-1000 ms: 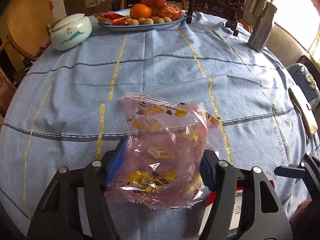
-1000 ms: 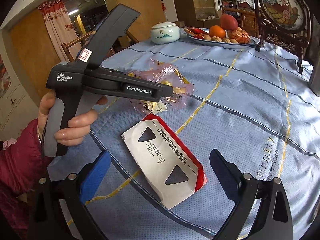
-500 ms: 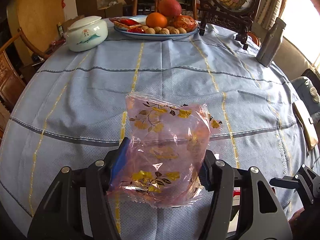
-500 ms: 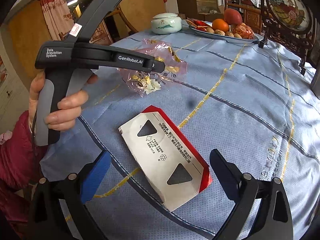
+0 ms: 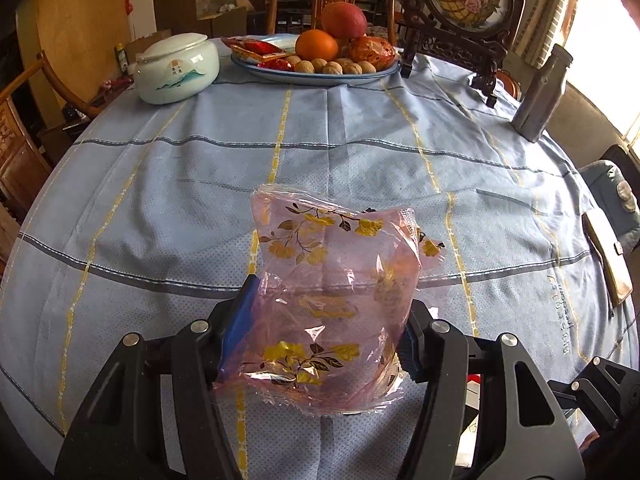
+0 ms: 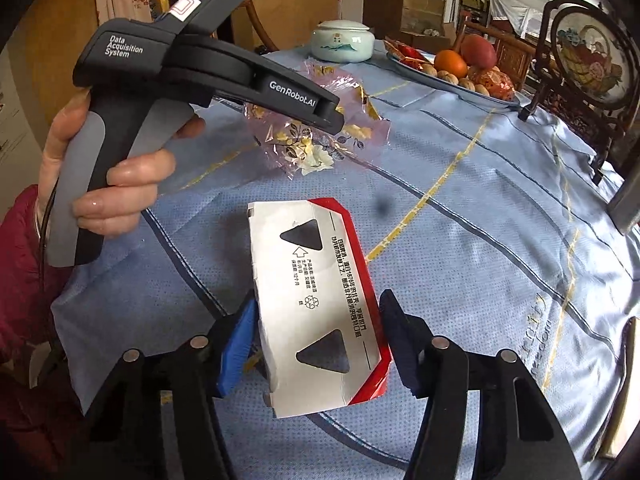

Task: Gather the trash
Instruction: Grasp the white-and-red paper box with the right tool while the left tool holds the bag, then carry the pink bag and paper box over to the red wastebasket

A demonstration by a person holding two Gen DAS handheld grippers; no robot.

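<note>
Closing, right hand-held gripper (image 6: pixel 318 342) now pinches flattened carton (image 6: pixel 316 304); left hand-held gripper (image 5: pixel 324 340) pinches wrapper (image 5: pixel 334 296).

From the left wrist we look forward and steeply down along the fingers, close over the blue tablecloth (image 5: pixel 180 208), with the fruit plate (image 5: pixel 316 76) at twelve o'clock. From the right wrist we look down just as closely, facing across the same table, the plate (image 6: pixel 448 82) now at one o'clock. We see the pink plastic bag (image 5: pixel 336 288) in both views, close in one, at eleven o'clock (image 6: pixel 316 136) in the other.
</note>
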